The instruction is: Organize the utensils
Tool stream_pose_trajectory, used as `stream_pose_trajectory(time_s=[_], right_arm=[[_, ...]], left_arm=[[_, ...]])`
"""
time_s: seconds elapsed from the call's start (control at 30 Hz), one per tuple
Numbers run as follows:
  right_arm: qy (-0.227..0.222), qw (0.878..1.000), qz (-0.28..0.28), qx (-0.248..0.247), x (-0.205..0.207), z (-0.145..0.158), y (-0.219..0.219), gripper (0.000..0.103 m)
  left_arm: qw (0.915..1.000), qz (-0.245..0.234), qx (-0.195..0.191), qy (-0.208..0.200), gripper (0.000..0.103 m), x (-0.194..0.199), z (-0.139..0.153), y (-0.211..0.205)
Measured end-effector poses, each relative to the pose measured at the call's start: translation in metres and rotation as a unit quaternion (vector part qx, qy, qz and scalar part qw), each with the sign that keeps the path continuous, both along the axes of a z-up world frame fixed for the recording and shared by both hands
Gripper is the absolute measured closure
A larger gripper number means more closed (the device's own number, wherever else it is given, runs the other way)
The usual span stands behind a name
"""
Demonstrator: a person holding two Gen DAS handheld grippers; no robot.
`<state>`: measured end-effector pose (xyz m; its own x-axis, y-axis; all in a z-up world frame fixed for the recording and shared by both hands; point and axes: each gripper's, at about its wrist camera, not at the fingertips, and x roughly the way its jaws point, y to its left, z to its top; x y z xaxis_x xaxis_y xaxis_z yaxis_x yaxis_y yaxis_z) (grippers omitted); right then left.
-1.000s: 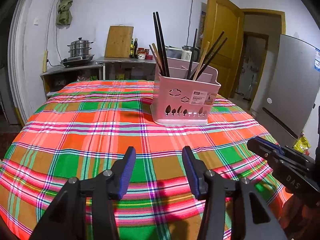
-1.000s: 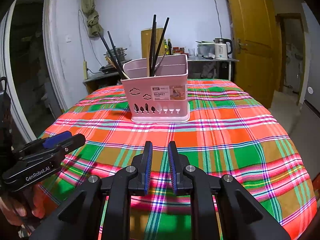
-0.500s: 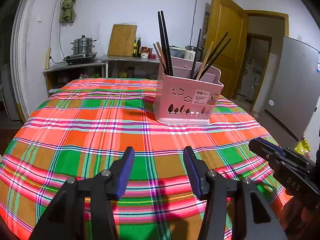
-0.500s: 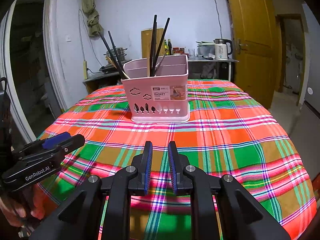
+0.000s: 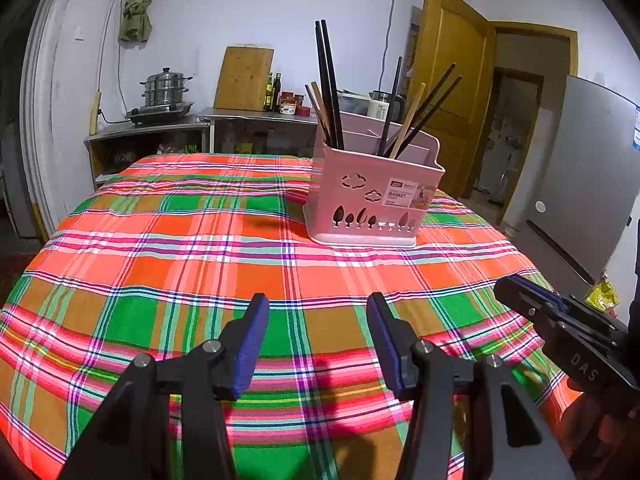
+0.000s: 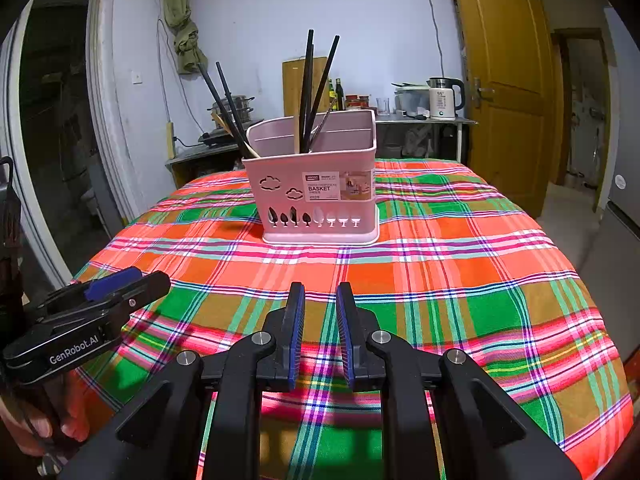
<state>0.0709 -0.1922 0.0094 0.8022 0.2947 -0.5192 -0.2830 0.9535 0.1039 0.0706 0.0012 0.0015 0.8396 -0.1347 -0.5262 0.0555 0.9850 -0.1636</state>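
Pink basket (image 5: 376, 200) stands on the tabletop (image 5: 180, 248) at upper centre of both views, chopsticks (image 5: 330, 84) leaning loosely out of it, so reaching in carelessly could tip it or knock sticks out. Your left hand-held gripper (image 5: 316, 340) is released and empty, its jaws a little wider than a second ago; your right hand-held gripper (image 6: 319, 328), empty and nearly closed, is unchanged.

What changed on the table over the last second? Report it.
Nothing was picked up or released. The left gripper is open and empty; the right gripper has its fingers close together, also empty. The pink utensil basket and its chopsticks stayed put.
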Motion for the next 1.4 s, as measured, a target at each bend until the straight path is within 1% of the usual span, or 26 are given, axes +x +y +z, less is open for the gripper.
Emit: stream_pose_trajectory(time_s=[0.3,0.77,1.23,1.4], right_arm=[[0.000,1.000,0.000,0.000,0.000,0.000,0.000,0.087],[0.000,1.000,0.000,0.000,0.000,0.000,0.000,0.087],[0.001,1.000,-0.001,-0.001,-0.001,0.000,0.000,0.086],[0.001,1.000,-0.001,-0.001,-0.001,0.000,0.000,0.086]], left_arm=[[1.0000,0.000,-0.003,-0.001,0.050,0.000,0.000,0.000],[1.0000,-0.004,0.004,-0.007,0.050,-0.003,0.002,-0.004],[0.9992,-0.011,0.034,-0.018,0.050,-0.010,0.006,-0.017],[0.9990,-0.012,0.038,-0.020,0.050,-0.011,0.006,-0.018]])
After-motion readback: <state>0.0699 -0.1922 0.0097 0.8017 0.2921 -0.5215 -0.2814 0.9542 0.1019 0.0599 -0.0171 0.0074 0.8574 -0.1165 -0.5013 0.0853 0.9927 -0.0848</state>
